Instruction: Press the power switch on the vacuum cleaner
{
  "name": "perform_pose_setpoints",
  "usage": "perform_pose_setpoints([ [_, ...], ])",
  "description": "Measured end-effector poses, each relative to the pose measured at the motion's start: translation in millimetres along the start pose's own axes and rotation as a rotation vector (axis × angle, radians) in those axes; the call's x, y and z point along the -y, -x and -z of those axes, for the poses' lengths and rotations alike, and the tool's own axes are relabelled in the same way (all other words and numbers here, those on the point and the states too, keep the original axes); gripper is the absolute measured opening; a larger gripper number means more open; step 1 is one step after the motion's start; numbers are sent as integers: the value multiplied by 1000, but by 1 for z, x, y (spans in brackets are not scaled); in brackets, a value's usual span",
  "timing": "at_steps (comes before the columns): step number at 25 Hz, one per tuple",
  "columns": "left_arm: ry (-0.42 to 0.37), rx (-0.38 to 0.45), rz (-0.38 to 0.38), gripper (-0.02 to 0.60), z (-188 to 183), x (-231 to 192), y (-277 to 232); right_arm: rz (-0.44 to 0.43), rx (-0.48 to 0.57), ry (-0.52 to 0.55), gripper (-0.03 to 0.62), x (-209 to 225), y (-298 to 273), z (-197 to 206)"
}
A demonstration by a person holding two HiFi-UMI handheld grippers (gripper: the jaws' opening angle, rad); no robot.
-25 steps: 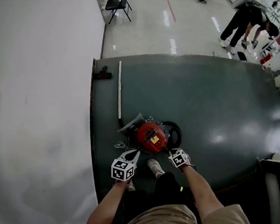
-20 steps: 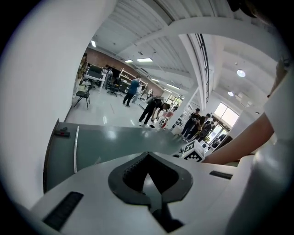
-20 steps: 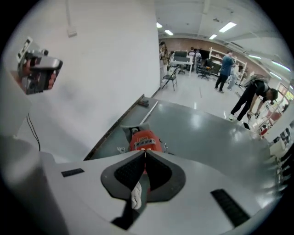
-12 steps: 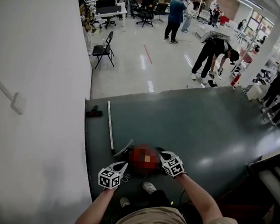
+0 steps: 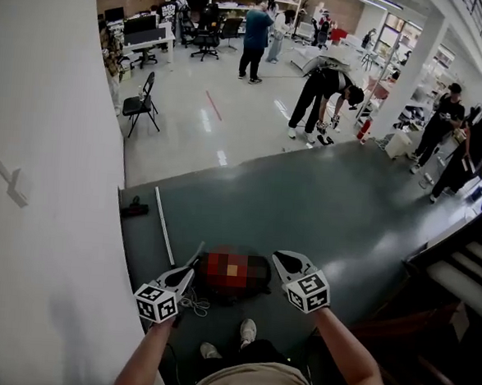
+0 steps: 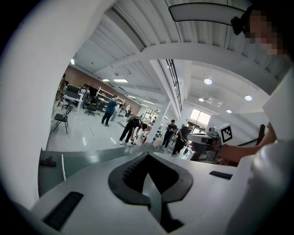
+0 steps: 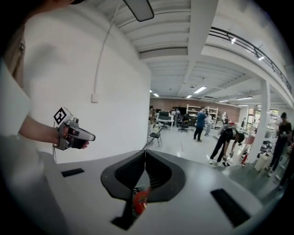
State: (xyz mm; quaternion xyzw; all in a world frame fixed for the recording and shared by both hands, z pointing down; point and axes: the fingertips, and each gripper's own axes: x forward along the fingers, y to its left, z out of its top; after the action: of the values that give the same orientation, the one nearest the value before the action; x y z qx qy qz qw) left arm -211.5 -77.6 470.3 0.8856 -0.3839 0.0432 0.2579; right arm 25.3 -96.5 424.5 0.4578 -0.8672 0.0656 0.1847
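The vacuum cleaner lies on the dark green floor mat just ahead of my feet; a mosaic patch covers its red body in the head view. Its metal wand stretches away on the left, toward a black floor brush. My left gripper is shut and empty, held above the vacuum's left side. Over its right side, my right gripper is also shut and empty. In the right gripper view a bit of the red vacuum shows below the closed jaws. The left gripper points out over the hall.
A white wall runs close along the left. Stairs rise at the right. A loose cable lies by the vacuum, and my shoes stand just behind it. Several people and a folding chair are farther off on the pale floor.
The head view has tilted up to show much more of the hall. Both grippers have risen off the vacuum and spread slightly apart, still shut.
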Motion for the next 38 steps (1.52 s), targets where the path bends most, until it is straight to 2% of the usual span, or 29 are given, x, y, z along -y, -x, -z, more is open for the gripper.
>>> perform_pose_setpoints([
  [5, 0, 37, -2, 3, -14, 23, 2, 95, 77, -56, 12, 22, 77, -23],
  [10, -50, 51, 13, 4, -33, 62, -19, 235, 118, -84, 12, 69, 155, -25],
  [15, -121, 75, 29, 4, -45, 102, -32, 317, 170, -111, 12, 109, 222, -2],
  [19, -140, 64, -7, 3, -27, 117, -29, 352, 170, -141, 12, 130, 261, 38],
  [23, -127, 51, -58, 4, -2, 126, -24, 362, 139, -179, 12, 147, 276, 76],
  [28, -111, 23, -94, 5, 35, 131, -14, 337, 95, -188, 12, 142, 277, 109],
  [33, -87, -23, -135, 5, 62, 117, -11, 308, 99, -232, 12, 132, 273, 119],
  [38, -106, -5, -131, 5, 64, 116, -27, 225, 151, -298, 14, 107, 260, 116],
])
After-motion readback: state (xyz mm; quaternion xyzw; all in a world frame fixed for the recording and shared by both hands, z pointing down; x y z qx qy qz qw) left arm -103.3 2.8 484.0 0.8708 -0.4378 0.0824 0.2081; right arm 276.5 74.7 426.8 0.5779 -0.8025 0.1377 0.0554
